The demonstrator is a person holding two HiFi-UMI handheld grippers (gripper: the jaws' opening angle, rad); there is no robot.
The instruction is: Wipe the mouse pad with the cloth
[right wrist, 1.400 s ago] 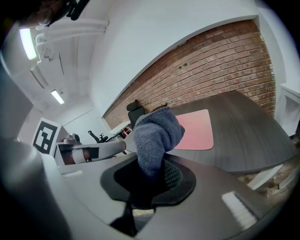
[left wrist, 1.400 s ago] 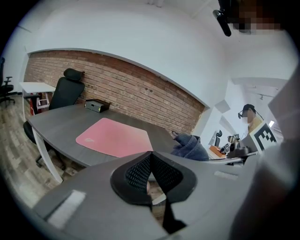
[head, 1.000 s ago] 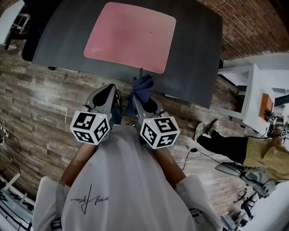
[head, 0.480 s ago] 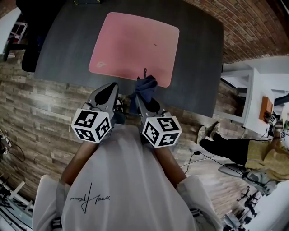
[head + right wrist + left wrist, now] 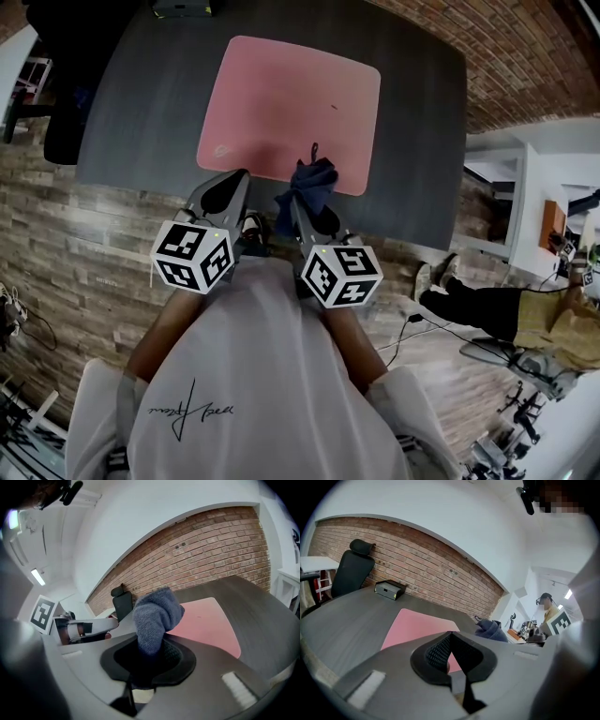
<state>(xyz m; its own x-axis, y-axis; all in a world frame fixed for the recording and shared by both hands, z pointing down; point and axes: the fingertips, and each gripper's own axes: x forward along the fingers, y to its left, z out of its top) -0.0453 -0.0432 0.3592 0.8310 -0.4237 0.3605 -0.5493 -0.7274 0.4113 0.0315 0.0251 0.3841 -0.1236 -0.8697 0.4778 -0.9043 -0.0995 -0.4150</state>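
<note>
The pink mouse pad (image 5: 291,108) lies flat on the dark grey table (image 5: 150,103). My right gripper (image 5: 300,199) is shut on a bunched blue cloth (image 5: 313,180), which hangs over the pad's near edge. In the right gripper view the cloth (image 5: 154,613) stands up out of the jaws, with the pad (image 5: 206,623) ahead to the right. My left gripper (image 5: 232,183) hovers at the table's near edge, left of the cloth, shut with nothing in it. The left gripper view shows the pad (image 5: 412,625) ahead and the cloth (image 5: 491,631) to the right.
A small black box (image 5: 389,589) sits at the table's far side. A black office chair (image 5: 351,569) stands at the far left. A brick wall runs behind the table. To the right are a white desk (image 5: 525,187) and a seated person (image 5: 506,314).
Both grippers have come forward toward the table. The cloth, before short of the pad, now reaches over its near edge.
</note>
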